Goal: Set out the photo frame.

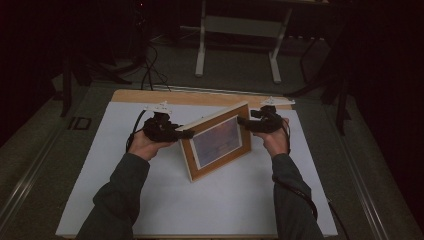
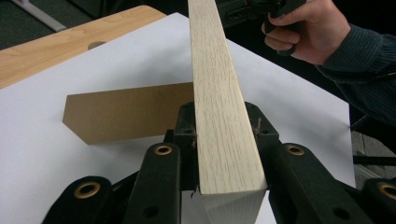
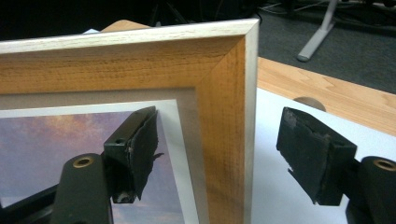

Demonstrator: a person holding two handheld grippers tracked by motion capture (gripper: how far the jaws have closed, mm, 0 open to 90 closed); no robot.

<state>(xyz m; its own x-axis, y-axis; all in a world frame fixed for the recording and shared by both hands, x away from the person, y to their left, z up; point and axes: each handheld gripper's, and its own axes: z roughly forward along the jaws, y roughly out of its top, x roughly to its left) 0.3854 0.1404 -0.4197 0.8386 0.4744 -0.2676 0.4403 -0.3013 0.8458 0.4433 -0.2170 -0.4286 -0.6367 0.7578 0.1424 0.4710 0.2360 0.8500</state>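
Observation:
A wooden picture frame with a purple-sky photo stands tilted on the white sheet. My left gripper is shut on the frame's upper left edge. In the left gripper view the pale top edge runs away between the jaws of the left gripper, and a brown back stand lies on the sheet behind. My right gripper is at the frame's upper right corner. Its jaws stand open on either side of that edge, and the pads are clear of the wood.
The white sheet covers a wooden tabletop with a round hole near its far edge. A white desk frame stands on the dark floor beyond. Cables trail behind the table.

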